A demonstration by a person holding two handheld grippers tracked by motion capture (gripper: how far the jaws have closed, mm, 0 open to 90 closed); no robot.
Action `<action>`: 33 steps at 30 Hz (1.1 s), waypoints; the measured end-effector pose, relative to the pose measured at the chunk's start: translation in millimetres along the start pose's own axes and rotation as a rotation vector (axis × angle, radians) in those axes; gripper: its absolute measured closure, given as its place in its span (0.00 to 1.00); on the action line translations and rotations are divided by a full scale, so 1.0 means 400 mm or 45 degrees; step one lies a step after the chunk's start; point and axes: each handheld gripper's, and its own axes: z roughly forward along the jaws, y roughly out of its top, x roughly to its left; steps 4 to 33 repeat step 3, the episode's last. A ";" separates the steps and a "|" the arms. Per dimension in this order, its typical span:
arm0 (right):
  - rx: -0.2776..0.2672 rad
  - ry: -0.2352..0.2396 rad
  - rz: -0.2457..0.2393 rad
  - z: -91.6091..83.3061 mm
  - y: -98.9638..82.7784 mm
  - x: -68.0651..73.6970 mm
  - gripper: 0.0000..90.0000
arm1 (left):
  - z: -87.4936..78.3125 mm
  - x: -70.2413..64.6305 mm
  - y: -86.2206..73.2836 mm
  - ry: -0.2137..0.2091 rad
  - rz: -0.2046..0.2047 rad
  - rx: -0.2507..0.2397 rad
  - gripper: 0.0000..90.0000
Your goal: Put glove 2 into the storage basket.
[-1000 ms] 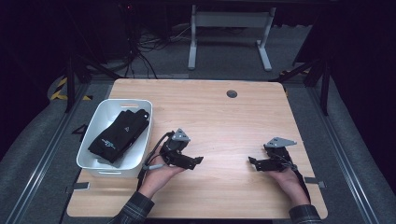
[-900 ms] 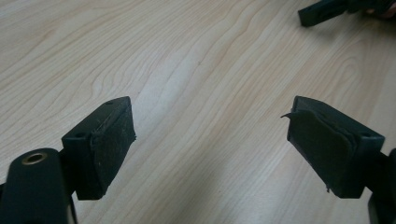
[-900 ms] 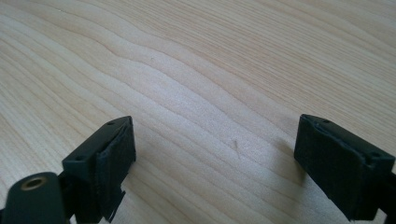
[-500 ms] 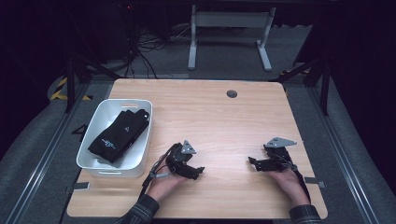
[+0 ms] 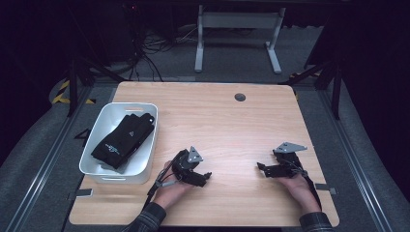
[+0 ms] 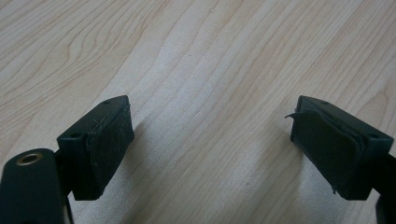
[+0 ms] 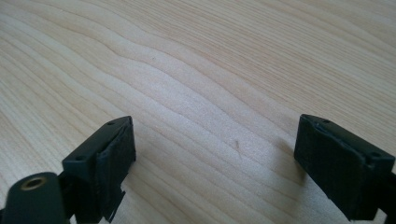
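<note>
The left claw (image 5: 207,178) was held low over the pale wooden counter (image 5: 227,121), its two black jaws spread wide with nothing between them; in the left gripper view bare wood grain was seen between the worn pads (image 6: 109,154). The right claw (image 5: 261,168) was held likewise near the counter's right front, jaws also spread apart and empty, bare wood lying between them in the right gripper view. The two claws were pointed toward each other across the front of the counter, well apart. Just beside the left hand (image 5: 169,191), a white rectangular plastic bin (image 5: 104,166) was set at the counter's left edge. Inside it a folded black fabric item with small white print (image 5: 123,140) was laid, its long axis run diagonally from the bin's near left corner toward its far right corner.
</note>
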 end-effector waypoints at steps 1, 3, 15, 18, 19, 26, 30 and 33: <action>0.000 0.001 0.001 0.000 0.000 0.000 0.14 | 0.000 0.000 0.000 0.000 -0.001 -0.001 0.15; -0.001 0.003 0.000 0.000 0.000 0.000 0.15 | 0.000 0.000 0.000 0.000 0.001 0.000 0.15; -0.001 0.003 0.000 0.000 0.000 0.000 0.15 | 0.000 0.000 0.000 0.000 0.001 0.000 0.15; -0.001 0.003 0.000 0.000 0.000 0.000 0.15 | 0.000 0.000 0.000 0.000 0.001 0.000 0.15; -0.001 0.003 0.000 0.000 0.000 0.000 0.15 | 0.000 0.000 0.000 0.000 0.001 0.000 0.15; -0.001 0.003 0.000 0.000 0.000 0.000 0.15 | 0.000 0.000 0.000 0.000 0.001 0.000 0.15; -0.001 0.003 0.000 0.000 0.000 0.000 0.15 | 0.000 0.000 0.000 0.000 0.001 0.000 0.15; -0.001 0.003 0.000 0.000 0.000 0.000 0.15 | 0.000 0.000 0.000 0.000 0.001 0.000 0.15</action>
